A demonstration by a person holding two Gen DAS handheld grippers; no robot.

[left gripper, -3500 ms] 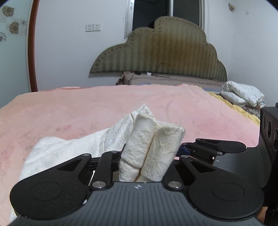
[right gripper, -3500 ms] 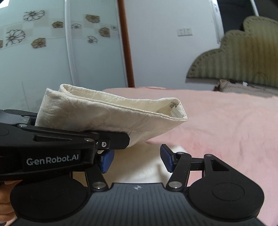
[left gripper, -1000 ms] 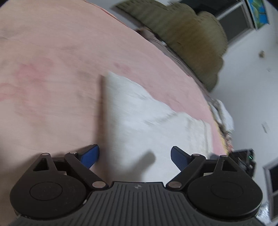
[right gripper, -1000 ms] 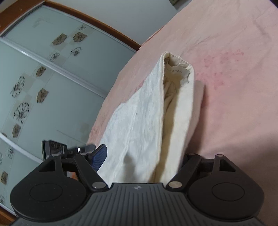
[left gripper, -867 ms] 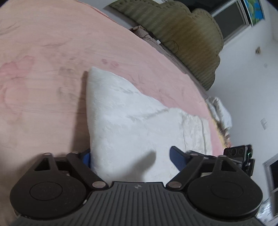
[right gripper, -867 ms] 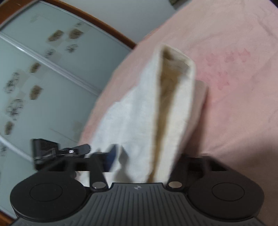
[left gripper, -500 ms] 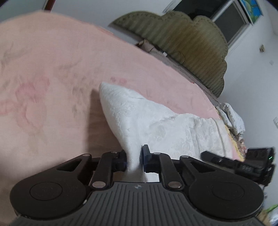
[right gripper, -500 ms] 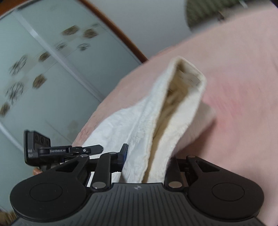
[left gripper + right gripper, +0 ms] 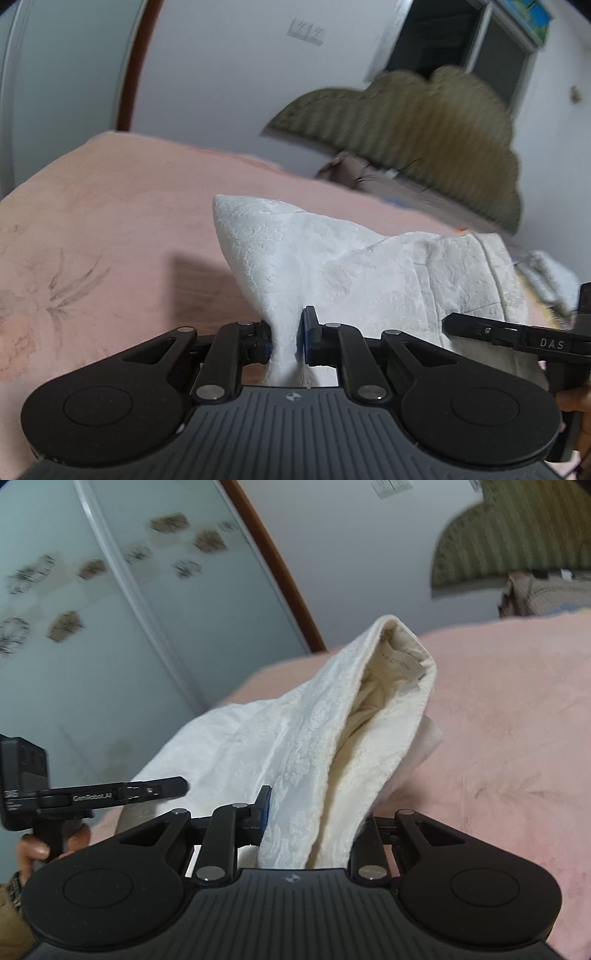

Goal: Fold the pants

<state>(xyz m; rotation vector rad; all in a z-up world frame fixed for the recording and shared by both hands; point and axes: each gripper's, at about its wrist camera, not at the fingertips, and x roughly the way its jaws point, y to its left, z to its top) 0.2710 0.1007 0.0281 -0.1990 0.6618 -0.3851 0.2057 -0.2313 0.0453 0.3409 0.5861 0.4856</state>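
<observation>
A bed (image 9: 110,221) w/ a pink blanket fills the foreground of both wrist views, a scalloped olive headboard (image 9: 424,147) at its far end against a white wall. In the right wrist view a frosted sliding door (image 9: 92,627) w/ a blurred flower print stands beyond the bed's edge, framed in brown wood.

The white textured pants (image 9: 332,266), already folded into a thick bundle, are held above the blanket between the two tools. In the right wrist view the waistband end opens toward the camera, a sewn-in label (image 9: 400,664) visible inside; its lettering is too small to read.

The left hand-held gripper (image 9: 288,341) is pinched narrow on a thin gather of the fabric, blue pads pressing it from both sides. The right hand-held gripper (image 9: 314,827) is clamped on a much thicker wad of the pants; its jaws are opening slightly, w/ cloth still packed between them. The right-side pad is hidden behind the fabric.

Each tool shows in the other's camera: the right one as a black finger marked "DAS" at the right edge of the left view, the left one at lower left of the right view, gripped by a person's hand (image 9: 35,845) w/ a brown sleeve (image 9: 11,919) below.
</observation>
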